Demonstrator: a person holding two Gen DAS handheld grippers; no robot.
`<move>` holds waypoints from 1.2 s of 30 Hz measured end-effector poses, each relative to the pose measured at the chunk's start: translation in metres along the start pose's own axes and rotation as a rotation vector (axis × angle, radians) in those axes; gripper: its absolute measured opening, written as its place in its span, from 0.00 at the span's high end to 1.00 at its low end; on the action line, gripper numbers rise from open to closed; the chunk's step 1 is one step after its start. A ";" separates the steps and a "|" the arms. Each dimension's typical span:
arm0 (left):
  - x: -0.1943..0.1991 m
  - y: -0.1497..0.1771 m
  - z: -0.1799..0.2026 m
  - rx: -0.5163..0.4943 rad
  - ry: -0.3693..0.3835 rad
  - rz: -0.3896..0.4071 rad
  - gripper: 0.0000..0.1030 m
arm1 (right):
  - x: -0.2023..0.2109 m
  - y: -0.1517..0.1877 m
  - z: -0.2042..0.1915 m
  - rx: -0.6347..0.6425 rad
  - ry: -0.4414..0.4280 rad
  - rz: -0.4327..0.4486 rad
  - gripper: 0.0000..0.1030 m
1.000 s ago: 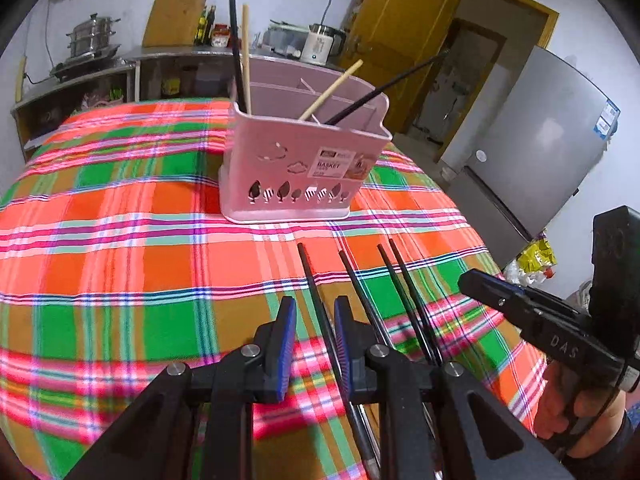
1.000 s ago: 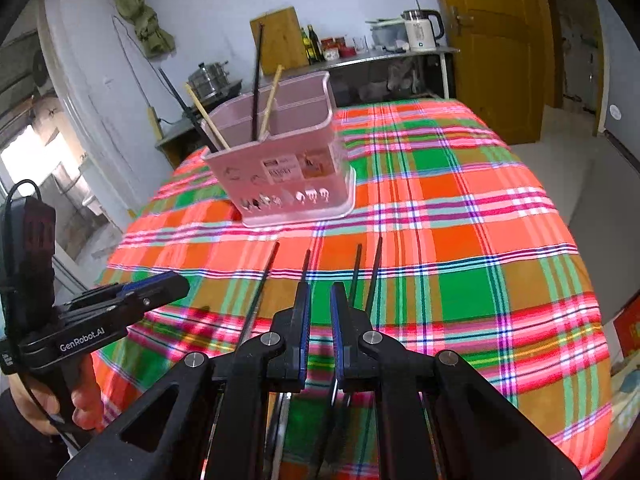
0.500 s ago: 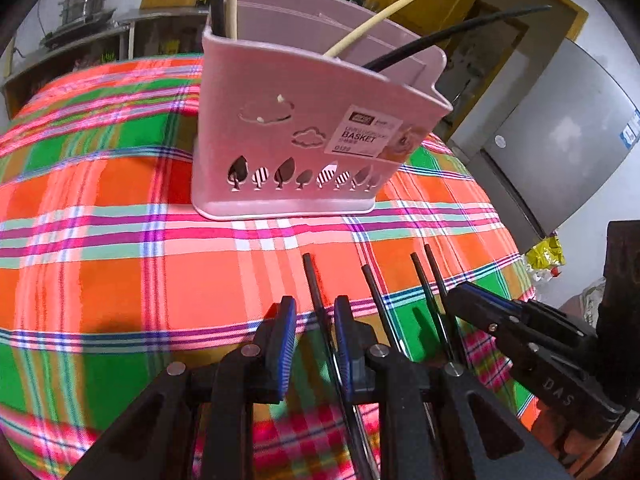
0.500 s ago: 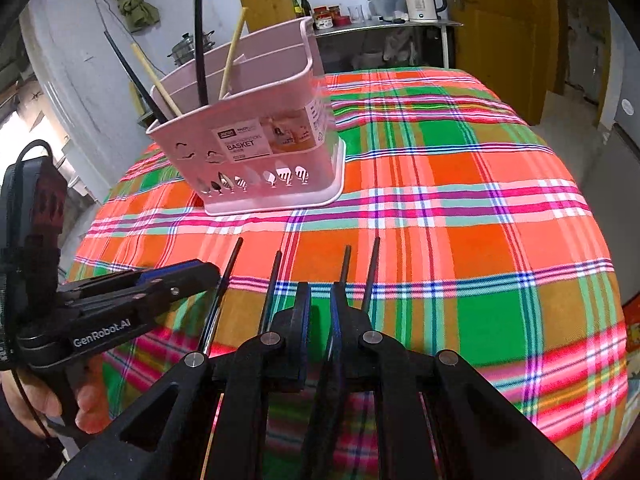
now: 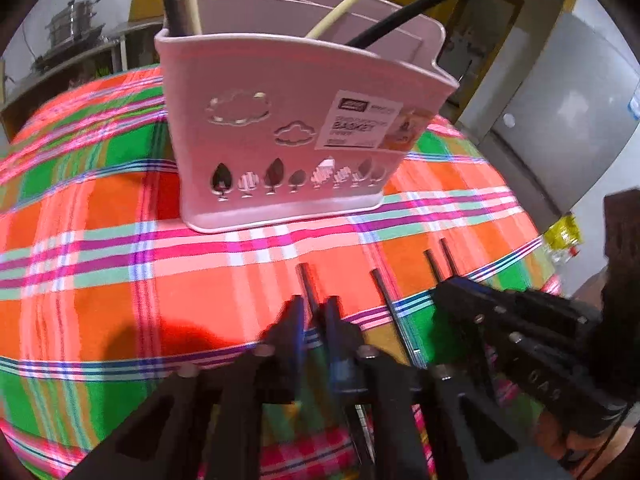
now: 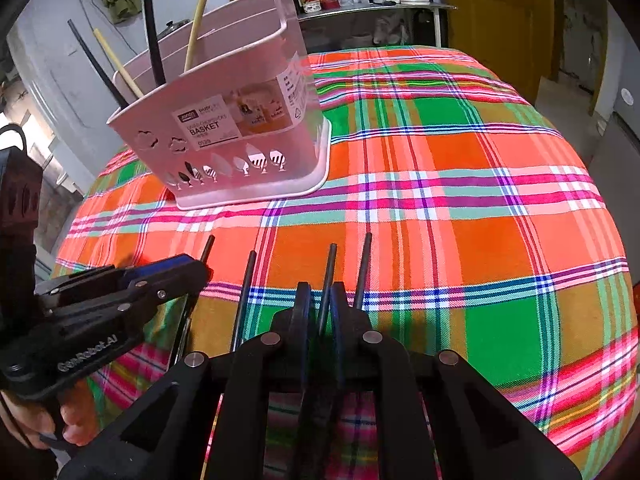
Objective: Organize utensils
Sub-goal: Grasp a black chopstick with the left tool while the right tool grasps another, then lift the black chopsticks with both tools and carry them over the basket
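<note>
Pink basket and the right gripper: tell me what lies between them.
Only bare plaid tablecloth lies between the pink basket and the right gripper, plainest in the right wrist view; black chopsticks end short of the basket.

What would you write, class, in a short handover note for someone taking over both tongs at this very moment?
Left tongs: shut on the leftmost chopstick of four black ones lying on the cloth.
Right tongs: shut on the third chopstick from the left.
Neither looks lifted yet.
Basket: stands just beyond the row.
Done: four stored sticks, two black and two pale, stand in the basket.
Left: carry the two gripped ones to the basket, then fetch the second chopstick and the fourth chopstick.
</note>
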State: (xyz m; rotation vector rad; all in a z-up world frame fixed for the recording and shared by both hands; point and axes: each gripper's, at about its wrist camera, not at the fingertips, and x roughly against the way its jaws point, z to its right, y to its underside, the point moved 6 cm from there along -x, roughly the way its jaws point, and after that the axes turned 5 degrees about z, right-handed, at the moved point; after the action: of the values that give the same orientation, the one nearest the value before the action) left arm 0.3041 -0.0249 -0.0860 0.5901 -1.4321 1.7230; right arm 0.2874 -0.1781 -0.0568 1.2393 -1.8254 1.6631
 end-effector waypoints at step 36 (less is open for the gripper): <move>0.113 -0.036 -0.020 -0.045 0.010 0.127 0.96 | 0.070 -0.053 -0.041 0.070 -0.054 0.102 0.96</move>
State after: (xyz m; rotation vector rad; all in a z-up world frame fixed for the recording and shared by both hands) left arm 0.2721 0.0275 0.0174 0.4744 -1.5260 1.7846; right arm 0.2799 -0.1602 0.0380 1.2496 -1.9067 1.7787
